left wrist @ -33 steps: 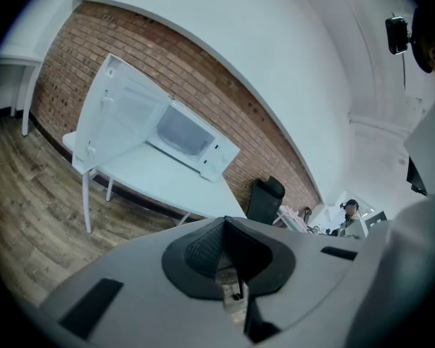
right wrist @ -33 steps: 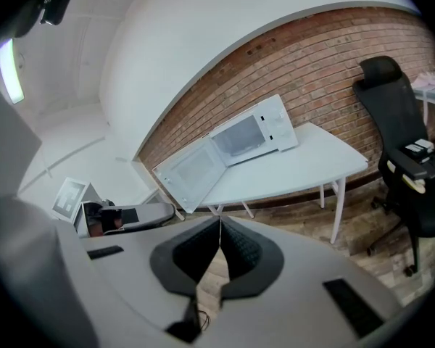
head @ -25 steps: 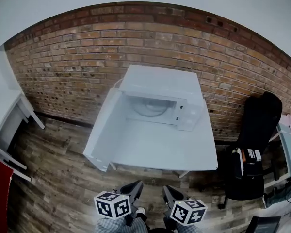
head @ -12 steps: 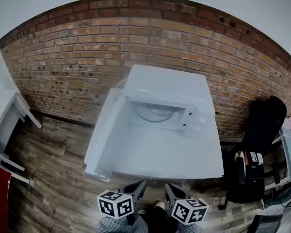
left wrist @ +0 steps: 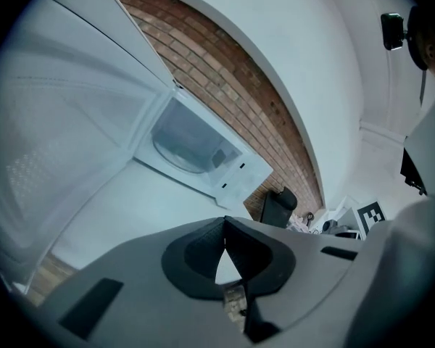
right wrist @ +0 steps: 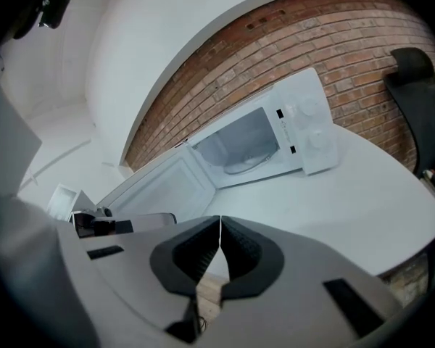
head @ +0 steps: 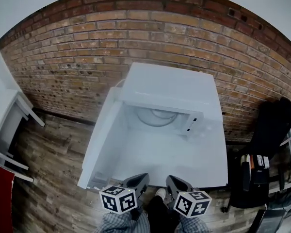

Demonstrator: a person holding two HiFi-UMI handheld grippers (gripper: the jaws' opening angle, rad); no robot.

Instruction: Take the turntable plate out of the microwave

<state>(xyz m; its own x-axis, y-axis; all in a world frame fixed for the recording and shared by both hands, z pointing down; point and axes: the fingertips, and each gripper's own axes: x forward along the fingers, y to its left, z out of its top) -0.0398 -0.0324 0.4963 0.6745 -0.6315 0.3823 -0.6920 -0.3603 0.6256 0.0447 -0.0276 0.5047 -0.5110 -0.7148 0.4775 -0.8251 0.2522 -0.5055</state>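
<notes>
The turntable plate (head: 154, 116) is lying flat on the floor of the cavity of the microwave (head: 170, 85), just above the middle of the head view, untouched and with nothing on it that can be made out. The microwave door (head: 99, 147) is standing wide open, swung out toward the lower left of the frame, and the oven is sitting at the far side of a white table (head: 184, 161) against a brick wall (head: 82, 47). At the bottom edge of the head view the left gripper (head: 137, 183) and the right gripper (head: 177, 184) are hovering side by side over the near rim of the table, well apart from the plate. Each claw is pressed together with nothing between its pads, as both gripper views are showing. A dark chair (head: 271, 130) is standing at the right, clear of the work. Judging from this, the main risk is reaching in with the claws not spread: closed tips would likely push the plate off its seat or scrape it rather than take its rim. The plate looks smooth and thin-edged, so a pinch on one side alone may let it tilt, slip, or knock against the cavity frame on the way out. The open door is also crowding the left side, where that gripper could bump it.
</notes>
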